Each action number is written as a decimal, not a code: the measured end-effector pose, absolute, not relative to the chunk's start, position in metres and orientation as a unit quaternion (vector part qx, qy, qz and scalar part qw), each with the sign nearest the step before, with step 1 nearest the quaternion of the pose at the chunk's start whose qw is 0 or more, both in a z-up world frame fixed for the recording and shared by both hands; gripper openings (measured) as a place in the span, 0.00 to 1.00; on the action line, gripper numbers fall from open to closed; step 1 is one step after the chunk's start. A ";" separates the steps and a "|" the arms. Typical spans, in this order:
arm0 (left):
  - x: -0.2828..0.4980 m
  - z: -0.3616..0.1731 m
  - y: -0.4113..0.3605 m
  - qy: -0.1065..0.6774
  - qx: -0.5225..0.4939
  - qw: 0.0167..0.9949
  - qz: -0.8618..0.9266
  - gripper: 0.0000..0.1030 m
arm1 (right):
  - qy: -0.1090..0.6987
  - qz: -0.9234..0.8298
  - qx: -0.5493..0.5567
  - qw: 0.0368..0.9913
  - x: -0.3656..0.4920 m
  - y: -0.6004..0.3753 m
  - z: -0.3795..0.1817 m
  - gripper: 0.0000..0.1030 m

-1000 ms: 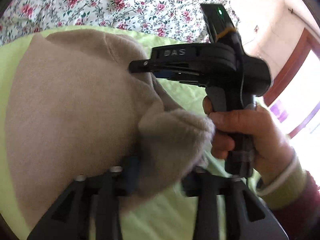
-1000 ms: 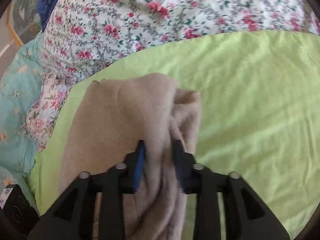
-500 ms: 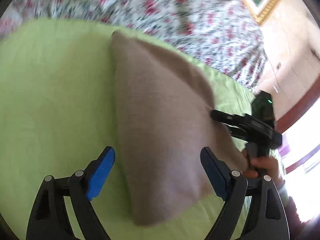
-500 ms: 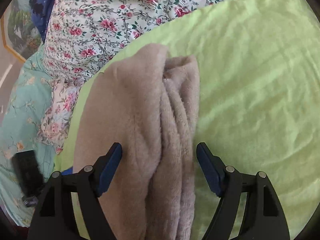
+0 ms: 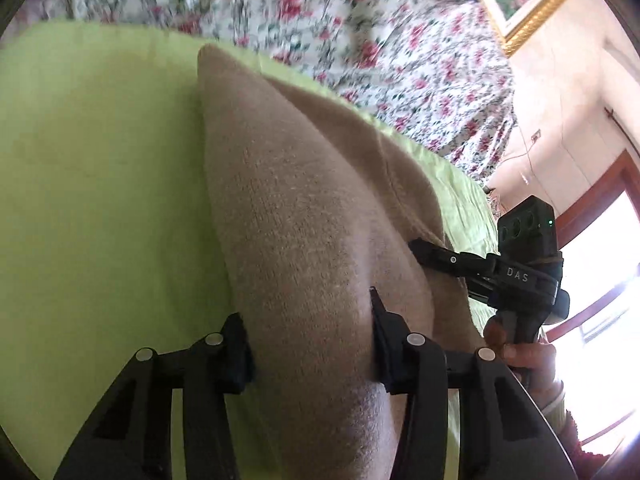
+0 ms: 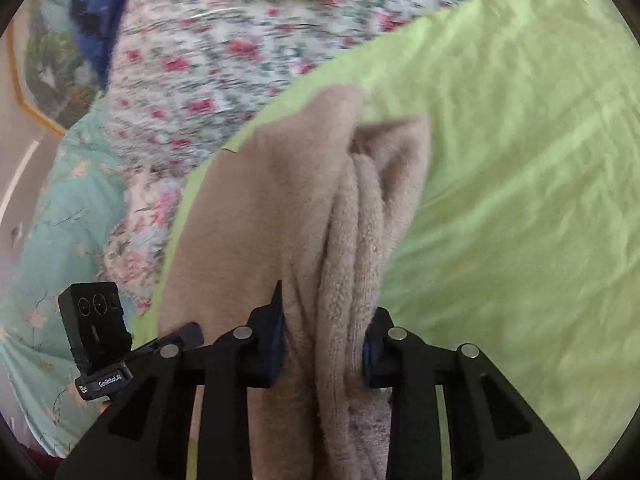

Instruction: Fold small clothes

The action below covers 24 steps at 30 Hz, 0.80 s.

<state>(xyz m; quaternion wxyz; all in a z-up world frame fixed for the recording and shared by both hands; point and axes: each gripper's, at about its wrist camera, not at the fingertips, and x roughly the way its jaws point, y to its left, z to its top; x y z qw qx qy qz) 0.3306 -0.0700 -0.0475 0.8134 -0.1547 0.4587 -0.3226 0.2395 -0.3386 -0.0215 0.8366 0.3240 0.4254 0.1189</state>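
The beige garment (image 5: 304,248) fills the gap of the left tongs (image 5: 310,344), and its bunched folds (image 6: 352,264) fill the gap of the right tongs (image 6: 324,340), so neither has room between its fingers. Open green sheet (image 5: 100,184) lies to the left of the garment in the left view and to its right (image 6: 520,200) in the right view. The floral bedding (image 6: 224,64) bounds the far side. The right tongs' body (image 5: 516,280) stands just beside the garment's right edge.
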 end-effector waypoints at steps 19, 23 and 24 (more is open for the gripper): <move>0.183 -0.051 0.091 0.467 -0.115 0.848 -0.222 0.68 | 0.449 0.157 0.262 0.840 0.183 -0.201 -0.034 0.54; 0.185 -0.036 0.100 0.440 -0.111 0.868 -0.201 0.72 | 0.415 0.133 0.243 0.866 0.189 -0.213 -0.003 0.54; 0.185 -0.032 0.104 0.434 -0.113 0.872 -0.195 0.72 | 0.408 0.134 0.241 0.870 0.198 -0.215 0.003 0.54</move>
